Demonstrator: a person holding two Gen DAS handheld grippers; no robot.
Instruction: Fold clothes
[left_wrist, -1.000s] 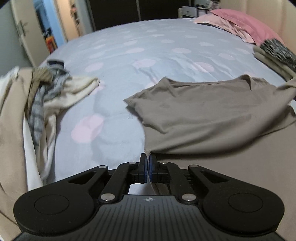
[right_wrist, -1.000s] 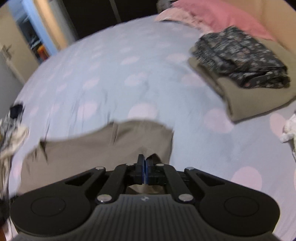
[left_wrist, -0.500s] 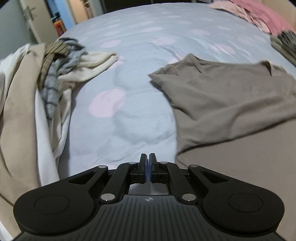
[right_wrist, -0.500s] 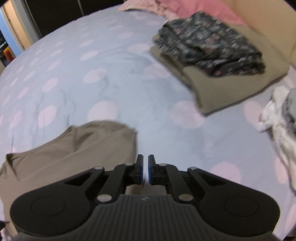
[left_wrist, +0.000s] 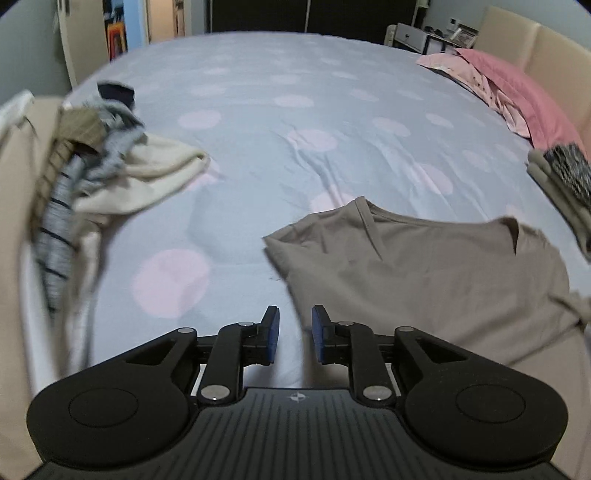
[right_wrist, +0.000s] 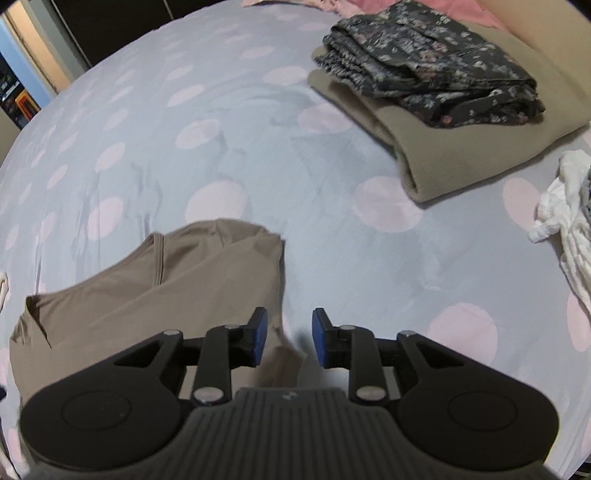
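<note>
Shirt (left_wrist: 424, 273) lies folded on bed (left_wrist: 295, 122); both fingers have just been opening, apart and empty, releasing it to settle

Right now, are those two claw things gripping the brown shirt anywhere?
No. Both have just been opening: the left gripper is empty, and the taupe T-shirt edge lies loose between the right gripper pads.

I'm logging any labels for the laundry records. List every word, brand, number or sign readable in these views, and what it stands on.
No readable text in either view.
Left tongs: a small pale emblem on the ribbed black housing, a mark and no letters.
Right tongs: the same emblem, blurred.
Taupe shirt: no tag or print showing.
Colourful items in the doorway: too blurred to read.
</note>
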